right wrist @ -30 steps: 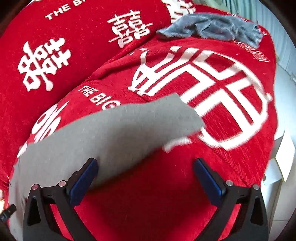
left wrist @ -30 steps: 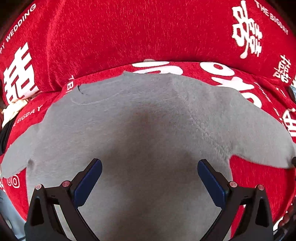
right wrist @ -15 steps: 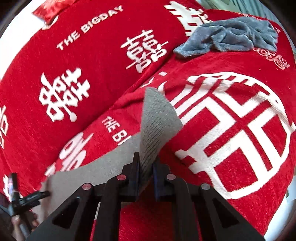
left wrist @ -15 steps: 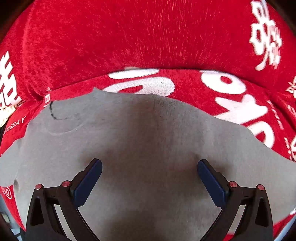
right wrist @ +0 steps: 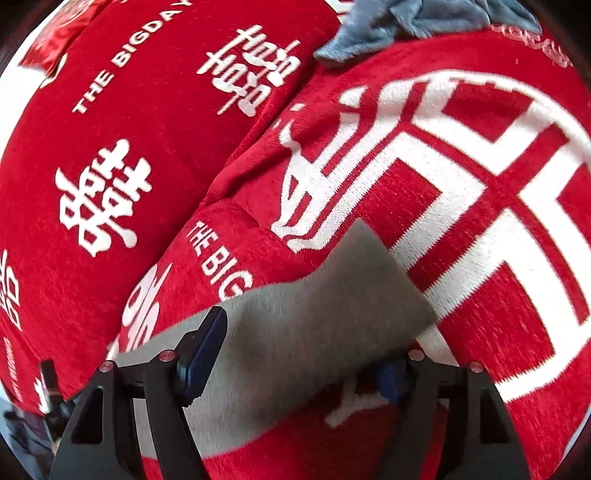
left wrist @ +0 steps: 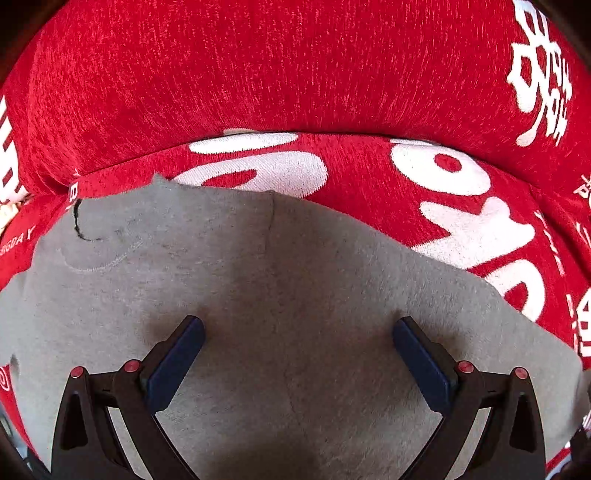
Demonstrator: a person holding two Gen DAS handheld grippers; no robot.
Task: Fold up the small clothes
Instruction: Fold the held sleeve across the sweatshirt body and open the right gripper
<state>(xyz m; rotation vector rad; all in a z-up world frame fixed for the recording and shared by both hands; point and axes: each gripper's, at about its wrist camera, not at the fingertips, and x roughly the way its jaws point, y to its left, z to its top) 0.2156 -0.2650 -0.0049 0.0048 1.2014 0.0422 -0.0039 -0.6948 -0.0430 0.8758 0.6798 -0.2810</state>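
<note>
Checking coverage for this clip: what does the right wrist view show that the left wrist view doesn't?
Only the right wrist view: a blue-grey garment bunched at the far end, and the grey shirt's sleeve lying over one pad. Only the left wrist view: the shirt's neckline with its stitching. Both: the grey shirt on the red printed cover.

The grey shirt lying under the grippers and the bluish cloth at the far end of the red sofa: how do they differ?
1. The grey shirt is a plain mid grey; the bluish cloth is blue-grey and looks fluffier.
2. The grey shirt lies spread mostly flat; the bluish cloth sits crumpled in a heap.
3. The grey shirt lies right under the open right gripper, one sleeve between its jaws, which have just been opening; the bluish cloth lies far off, untouched.
Both rest on the red sofa cover.
</note>
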